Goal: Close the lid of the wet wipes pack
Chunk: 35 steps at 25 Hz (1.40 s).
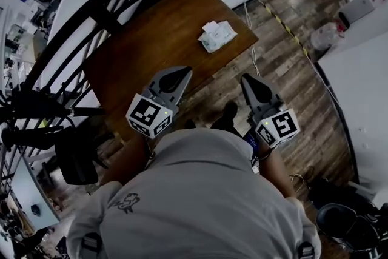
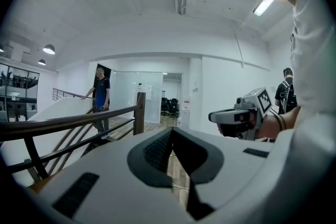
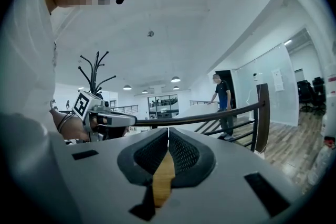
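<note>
In the head view, the white wet wipes pack [image 1: 217, 36] lies near the far right corner of the brown wooden table [image 1: 151, 45]; a small white flap sticks out at its upper left. My left gripper [image 1: 180, 74] hangs over the table's near edge, short of the pack, with its jaws shut and empty [image 2: 172, 131]. Off the table's right side, above the floor, my right gripper [image 1: 248, 78] is also shut with nothing in it [image 3: 168, 131]. Neither gripper view shows the pack.
A dark curved stair railing [image 1: 91, 15] runs behind and left of the table. A black stand [image 1: 36, 112] is at the left. A white bag [image 1: 327, 36] and a cable [image 1: 251, 39] lie on the wooden floor at right. A person [image 2: 100, 97] stands by the stairs.
</note>
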Each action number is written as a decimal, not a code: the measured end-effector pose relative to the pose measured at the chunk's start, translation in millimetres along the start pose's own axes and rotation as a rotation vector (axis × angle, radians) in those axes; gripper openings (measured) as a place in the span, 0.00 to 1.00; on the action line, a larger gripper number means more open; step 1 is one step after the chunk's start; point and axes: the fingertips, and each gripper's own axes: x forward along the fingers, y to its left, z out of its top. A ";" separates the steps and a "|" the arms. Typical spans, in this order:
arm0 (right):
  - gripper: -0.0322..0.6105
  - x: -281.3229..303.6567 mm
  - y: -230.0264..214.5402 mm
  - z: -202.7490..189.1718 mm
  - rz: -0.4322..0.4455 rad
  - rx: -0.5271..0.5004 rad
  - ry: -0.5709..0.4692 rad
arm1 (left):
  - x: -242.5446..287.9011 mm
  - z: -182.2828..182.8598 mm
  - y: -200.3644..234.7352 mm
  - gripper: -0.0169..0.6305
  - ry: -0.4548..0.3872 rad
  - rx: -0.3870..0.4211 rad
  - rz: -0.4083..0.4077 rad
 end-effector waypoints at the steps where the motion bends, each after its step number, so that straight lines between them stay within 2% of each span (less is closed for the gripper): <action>1: 0.10 4.0 -9.4 0.0 0.013 -0.003 0.001 | 7.9 -0.5 3.0 0.05 0.000 -0.002 0.013; 8: 0.10 24.4 -82.9 13.8 0.111 -0.026 0.000 | 74.1 7.3 15.5 0.05 0.002 -0.014 0.096; 17: 0.11 19.1 -172.7 27.2 0.202 -0.063 0.003 | 153.8 18.4 15.0 0.05 -0.007 -0.011 0.208; 21: 0.10 16.9 -197.6 20.0 0.232 -0.058 0.021 | 178.8 11.9 11.5 0.05 0.001 -0.034 0.236; 26: 0.11 26.1 -221.8 15.1 0.238 -0.036 0.025 | 206.5 -20.4 13.6 0.05 0.083 -0.067 0.241; 35: 0.11 71.6 -237.7 8.0 0.301 -0.025 0.075 | 232.6 -25.3 55.9 0.05 0.103 -0.098 0.257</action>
